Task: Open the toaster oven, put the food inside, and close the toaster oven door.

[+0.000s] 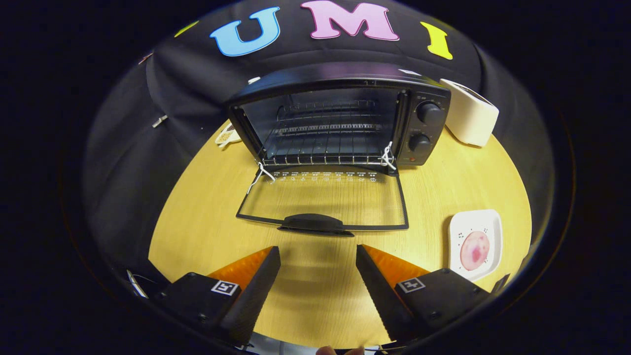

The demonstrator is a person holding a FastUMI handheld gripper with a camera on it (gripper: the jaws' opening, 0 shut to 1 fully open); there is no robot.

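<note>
A black toaster oven (pixel 340 118) stands at the back of the wooden table (pixel 207 217). Its glass door (pixel 325 202) lies folded down flat toward me, its handle (pixel 315 223) nearest the fingers. A wire rack (pixel 325 159) shows inside the open cavity. The food, a round pink piece (pixel 474 250), rests on a white square plate (pixel 475 244) to the right, beside the right finger. My gripper (pixel 318 254) hovers just short of the door handle, open, with bare table between its fingers.
A white boxy appliance (pixel 471 118) sits right of the oven. Behind the oven's left corner lies a small plate (pixel 227 134) of something. White string is tied at both door hinges (pixel 388 157). Two knobs (pixel 428 112) are on the oven's right panel.
</note>
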